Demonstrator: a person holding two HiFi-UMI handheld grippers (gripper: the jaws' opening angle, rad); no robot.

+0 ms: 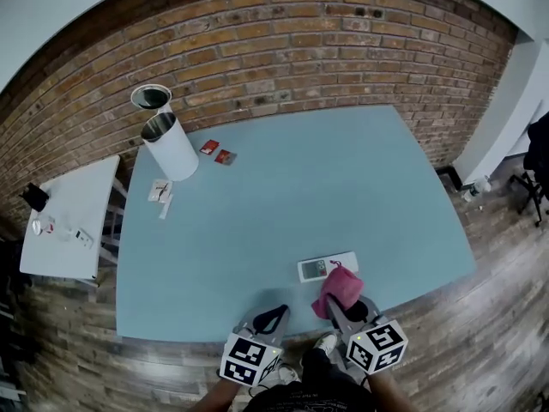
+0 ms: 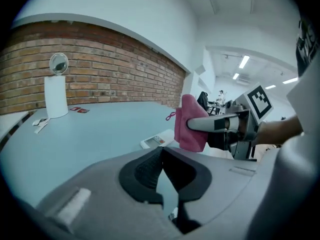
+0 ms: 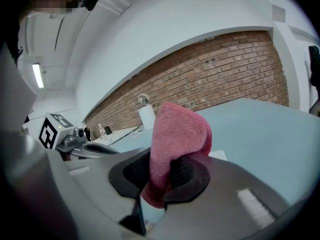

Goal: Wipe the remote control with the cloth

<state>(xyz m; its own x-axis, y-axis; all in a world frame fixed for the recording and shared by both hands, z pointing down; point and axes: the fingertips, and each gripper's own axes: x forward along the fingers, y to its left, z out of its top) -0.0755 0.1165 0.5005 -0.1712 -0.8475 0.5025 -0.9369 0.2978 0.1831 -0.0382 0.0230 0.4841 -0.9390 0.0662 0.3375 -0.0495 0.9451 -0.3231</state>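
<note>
Two grippers sit over the pale blue table's [image 1: 257, 221] near edge. The left gripper [image 1: 270, 318] is closed and empty. The right gripper [image 1: 345, 305] pinches a folded pink cloth [image 1: 340, 287] beside the white rectangular remote control [image 1: 326, 267], whose lettering is too small to read.

**No readable wording on the table [image 1: 300, 196]; only coded square markers show**

Black-and-white square patterns, not letters or numerals, cover the marker cube [image 1: 249, 359] on the left gripper [image 1: 273, 314] and the marker cube [image 1: 377, 344] on the right gripper [image 1: 341, 305]. One such pattern faces each gripper view. The remote control [image 1: 327, 267] carries a small grey screen and a red button, but any digits or key labels are too small to read. Two red cards [image 1: 217, 152] beside the white cylinder [image 1: 171, 148], and the white packets [image 1: 160, 194] just in front of it, bear print that cannot be made out.
</note>
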